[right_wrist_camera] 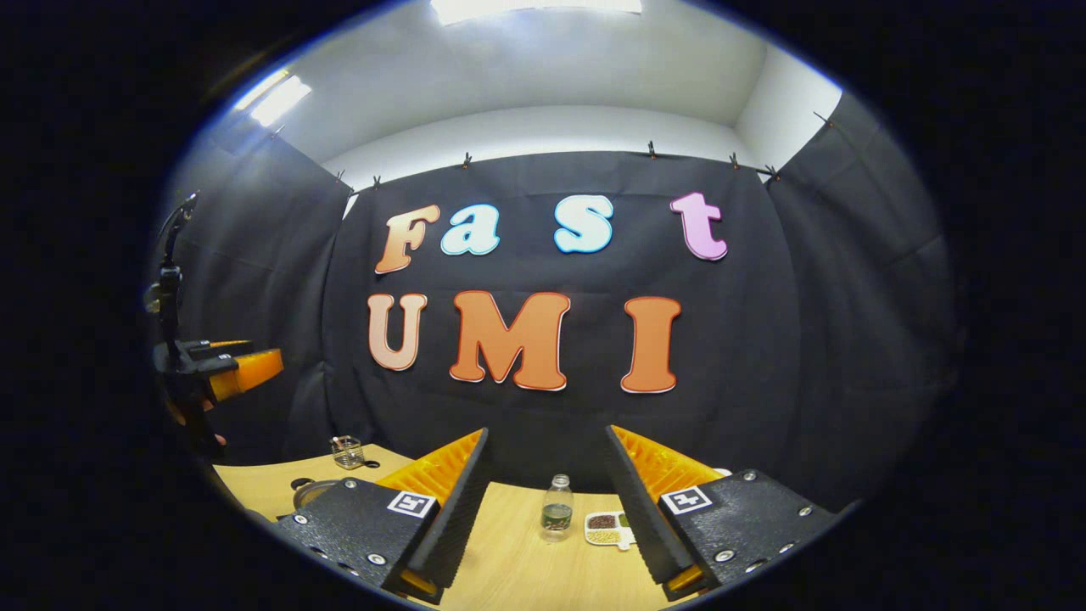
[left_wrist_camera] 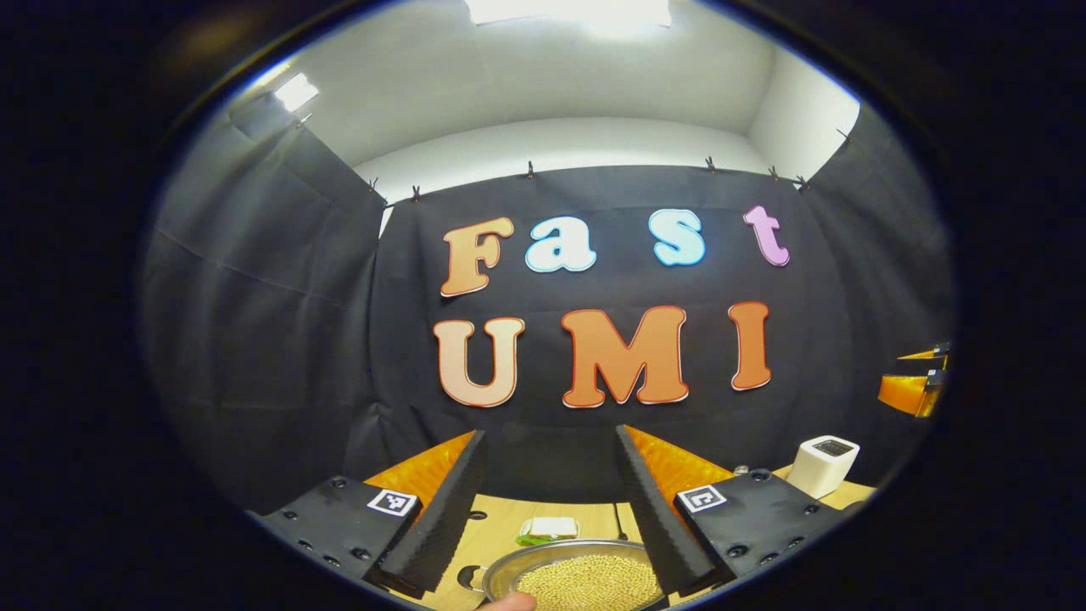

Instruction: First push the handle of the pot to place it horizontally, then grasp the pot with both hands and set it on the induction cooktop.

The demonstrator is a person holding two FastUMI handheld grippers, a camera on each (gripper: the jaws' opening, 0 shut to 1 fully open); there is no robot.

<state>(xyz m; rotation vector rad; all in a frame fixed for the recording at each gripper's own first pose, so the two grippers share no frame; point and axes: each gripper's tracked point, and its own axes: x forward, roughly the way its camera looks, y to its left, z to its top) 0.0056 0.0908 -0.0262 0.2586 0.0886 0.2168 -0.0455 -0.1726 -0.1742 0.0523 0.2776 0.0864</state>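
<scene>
below left gripper (left_wrist_camera: 547, 509), pot (left_wrist_camera: 577, 573), handle leftward

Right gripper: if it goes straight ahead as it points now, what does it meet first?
Probably nothing on the table. The right gripper is open and points level at the booth's cloth wall; the small glass bottle and the divided snack dish appear to lie below that line, though depth is unclear.
</scene>
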